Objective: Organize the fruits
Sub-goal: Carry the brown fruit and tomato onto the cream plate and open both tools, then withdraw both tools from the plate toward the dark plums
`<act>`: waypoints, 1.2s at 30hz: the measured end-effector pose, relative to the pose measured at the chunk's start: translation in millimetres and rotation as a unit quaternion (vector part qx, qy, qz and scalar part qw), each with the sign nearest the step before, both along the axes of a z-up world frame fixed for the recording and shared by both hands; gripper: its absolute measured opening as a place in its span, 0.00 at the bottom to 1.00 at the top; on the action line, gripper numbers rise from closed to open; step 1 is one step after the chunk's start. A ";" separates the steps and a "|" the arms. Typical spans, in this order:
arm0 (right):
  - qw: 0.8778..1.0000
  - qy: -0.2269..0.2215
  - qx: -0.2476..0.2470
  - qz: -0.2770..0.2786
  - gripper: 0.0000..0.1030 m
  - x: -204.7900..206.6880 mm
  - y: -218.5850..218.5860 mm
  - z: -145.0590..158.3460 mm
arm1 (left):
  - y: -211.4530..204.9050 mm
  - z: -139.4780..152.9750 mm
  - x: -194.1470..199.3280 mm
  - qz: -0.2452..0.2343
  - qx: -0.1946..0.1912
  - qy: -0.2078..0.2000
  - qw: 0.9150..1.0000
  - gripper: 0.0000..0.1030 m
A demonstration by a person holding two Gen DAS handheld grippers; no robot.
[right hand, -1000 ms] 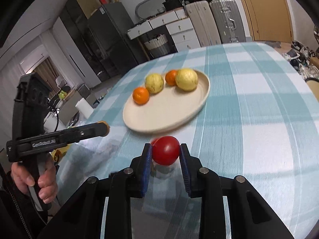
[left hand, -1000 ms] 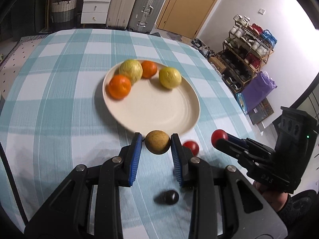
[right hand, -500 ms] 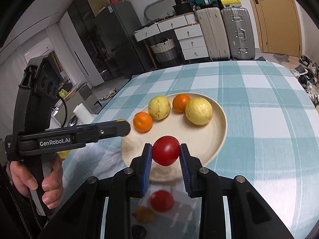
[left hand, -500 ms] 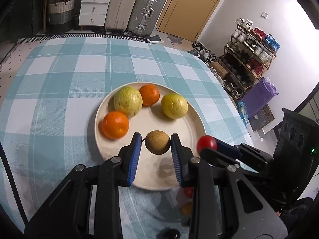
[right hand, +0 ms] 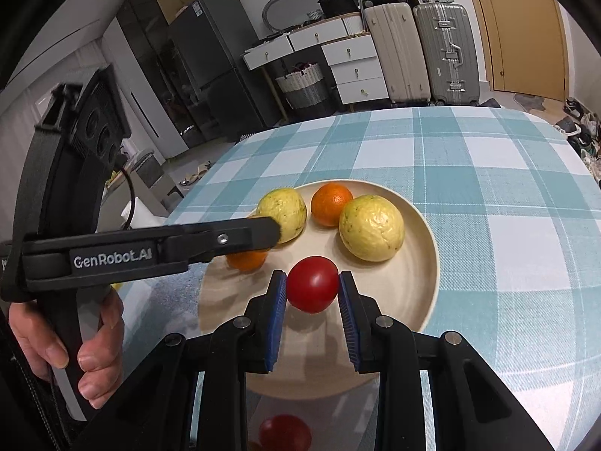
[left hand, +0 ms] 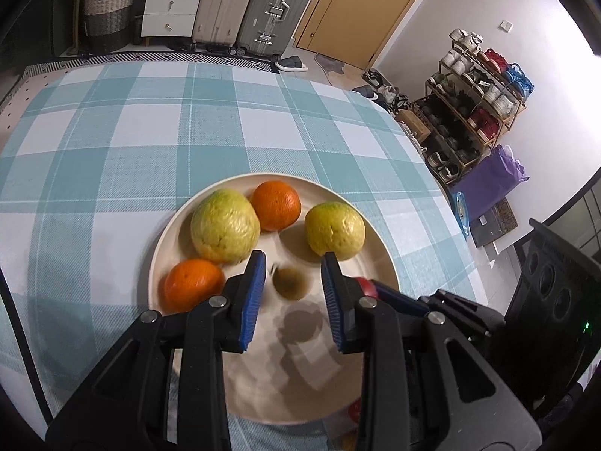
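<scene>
A cream plate on the checked tablecloth holds two yellow-green fruits and two oranges. My left gripper is open over the plate; a small brown fruit, blurred, is between and below its blue pads, free of them. My right gripper is shut on a red tomato above the plate's near part. In the left wrist view the tomato peeks out behind the right finger.
Another red fruit lies on the table just before the plate, under the right gripper. The left gripper's body and the hand fill the left of the right wrist view. Suitcases, drawers and a shoe rack stand beyond the table.
Both grippers have moved forward over the plate. The left gripper has opened and the brown fruit has dropped out of its pads. The right gripper still holds the tomato.
</scene>
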State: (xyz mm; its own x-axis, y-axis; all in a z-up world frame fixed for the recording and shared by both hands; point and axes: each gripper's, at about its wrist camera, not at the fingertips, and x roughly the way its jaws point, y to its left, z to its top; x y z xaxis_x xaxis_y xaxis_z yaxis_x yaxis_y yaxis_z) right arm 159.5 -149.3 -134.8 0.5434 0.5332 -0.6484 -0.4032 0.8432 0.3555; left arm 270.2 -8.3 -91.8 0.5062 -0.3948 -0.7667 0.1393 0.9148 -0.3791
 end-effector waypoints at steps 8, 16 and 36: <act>1.000 0.014 -0.004 -0.003 0.28 11.9 2.3 -10.3 | -5.6 -6.9 15.9 -0.001 -0.003 0.003 1.000 0.26; 1.000 -0.011 -0.002 -0.016 0.55 8.0 -0.7 -0.2 | 1.4 1.1 2.7 0.016 0.008 0.004 1.000 0.27; 0.997 -0.057 0.006 -0.054 0.75 -44.6 -32.9 38.6 | 12.5 46.9 -91.8 0.046 0.042 -0.051 0.997 0.51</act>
State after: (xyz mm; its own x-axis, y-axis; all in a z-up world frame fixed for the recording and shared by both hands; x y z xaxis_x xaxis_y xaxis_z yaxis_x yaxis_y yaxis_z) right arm 114.9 -182.2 -96.1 0.6673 0.4754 -0.5734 -0.3485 0.8796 0.3238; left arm 178.4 4.2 -44.9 0.6134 -0.2803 -0.7383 0.0876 0.9533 -0.2892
